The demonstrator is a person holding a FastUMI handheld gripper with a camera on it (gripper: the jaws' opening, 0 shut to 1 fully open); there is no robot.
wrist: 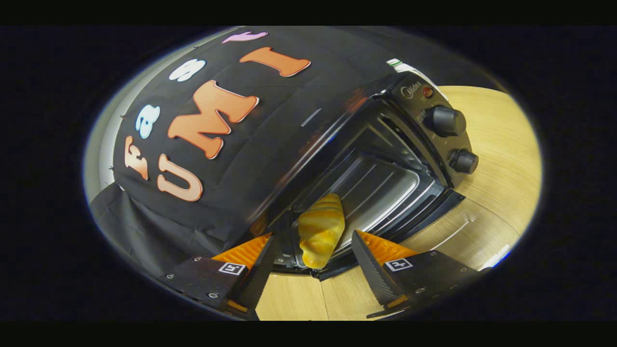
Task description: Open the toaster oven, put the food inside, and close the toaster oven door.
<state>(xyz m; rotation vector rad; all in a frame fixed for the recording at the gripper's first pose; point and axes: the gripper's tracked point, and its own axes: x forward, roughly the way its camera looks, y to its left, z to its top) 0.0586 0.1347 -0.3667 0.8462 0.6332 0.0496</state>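
**Croissant sits at the oven mouth, just ahead of spread fingers**

The toaster oven (pixel 385 159) lies tilted in the gripper view, with its door (pixel 424 217) dropped open toward the wooden table (pixel 501 159). Its cavity runs off toward 1 o'clock from the gripper (pixel 313 260), and the two control knobs (pixel 450 137) stand further out at about 2 o'clock. Inside is a ribbed metal tray (pixel 381 193), pulled close to the opening.

The croissant (pixel 320 231) rests on the near end of that tray, at 12 o'clock from the gripper and just ahead of the fingers. Its long axis points roughly 12 to 6 o'clock, leaning slightly toward 1, so its lower tip hangs toward the gap between the fingers while its upper end reaches into the cavity.

The fingers stand wide apart, one on each side of the croissant's lower tip, and neither appears to touch it; the gripper holds nothing. I judge the food is delivered, though barely past the threshold. What remains is closing the door, which lies at 2 to 3 o'clock from the gripper, so the coming move probably calls for backing clear and getting beneath the door's edge.
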